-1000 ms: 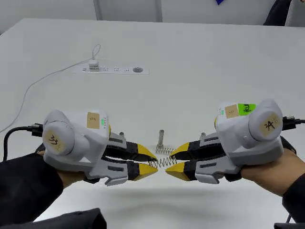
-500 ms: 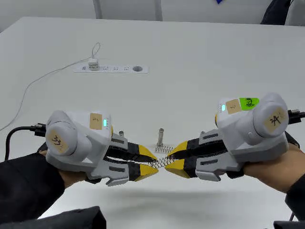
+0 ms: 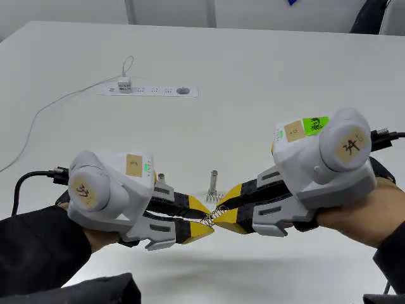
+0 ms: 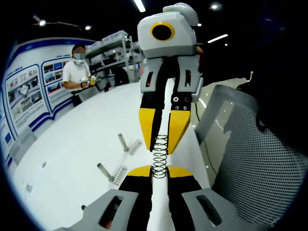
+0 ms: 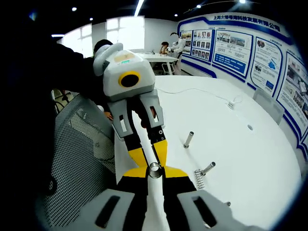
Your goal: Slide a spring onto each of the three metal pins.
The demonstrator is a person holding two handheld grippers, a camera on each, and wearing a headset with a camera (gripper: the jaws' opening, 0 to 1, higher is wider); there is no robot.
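You're holding the spring (image 3: 214, 216) above the table (image 3: 266, 101), left claw (image 3: 206, 221) & right claw (image 3: 221, 211) each nearly shut on one end, its axis lying roughly level, nearest upright pin (image 3: 214, 182) just beyond it.

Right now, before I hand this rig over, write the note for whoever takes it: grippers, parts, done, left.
Left gripper: shut on one end of the held spring.
Right gripper: shut on the other end, so the spring spans the two tips.
Parts: far pin and near pin stand upright on the table. Far loose spring and near loose spring each lie beside a pin's base.
Done: no spring seen seated on a pin.
Left: probably all three, starting with the held spring.
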